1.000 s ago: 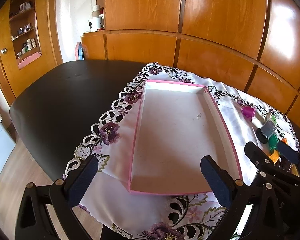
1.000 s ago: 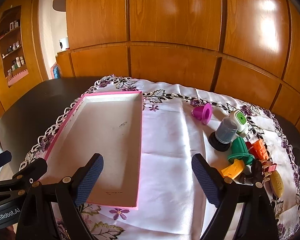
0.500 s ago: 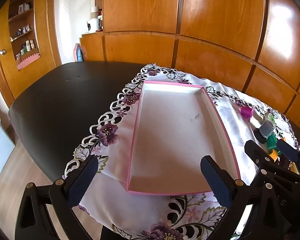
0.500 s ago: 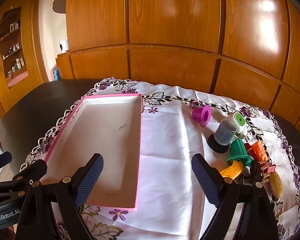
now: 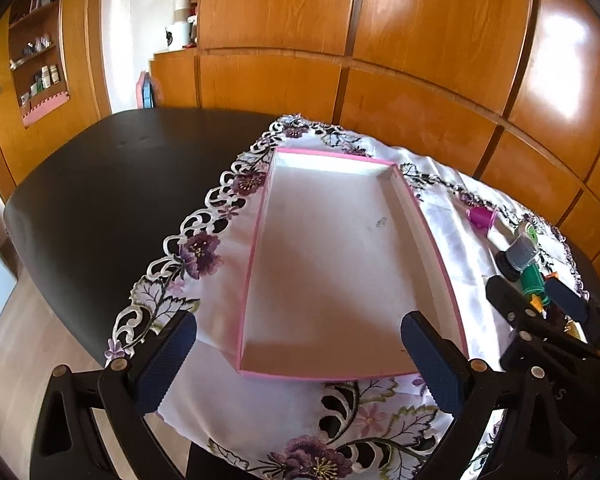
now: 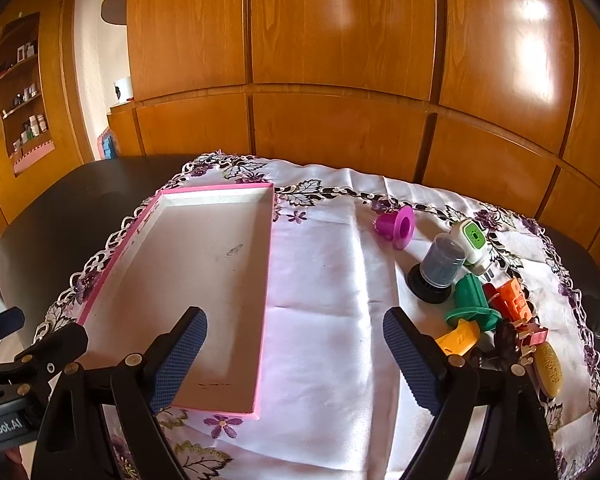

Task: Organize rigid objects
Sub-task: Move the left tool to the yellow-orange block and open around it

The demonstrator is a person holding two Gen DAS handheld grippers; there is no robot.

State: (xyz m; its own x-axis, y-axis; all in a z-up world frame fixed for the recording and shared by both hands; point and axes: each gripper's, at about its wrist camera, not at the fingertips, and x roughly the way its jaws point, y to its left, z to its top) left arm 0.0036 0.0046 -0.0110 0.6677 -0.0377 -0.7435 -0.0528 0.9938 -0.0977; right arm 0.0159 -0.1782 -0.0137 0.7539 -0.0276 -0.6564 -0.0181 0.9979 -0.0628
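Observation:
An empty pink-rimmed tray lies on a white embroidered tablecloth; it also shows in the right wrist view. To its right sit small rigid items: a magenta spool, a grey capped jar, a white and green device, a green spool, an orange toy, a yellow piece and an amber oval bar. My left gripper is open above the tray's near end. My right gripper is open above the cloth beside the tray, left of the items.
The cloth covers part of a dark oval table. Wooden cabinet panels stand behind the table. An open shelf with small bottles is at the far left. The floor shows past the table's near edge.
Both grippers have drawn back and risen slightly, so the tray and items sit a little farther away. Both stay open and empty. Nothing on the table has moved.

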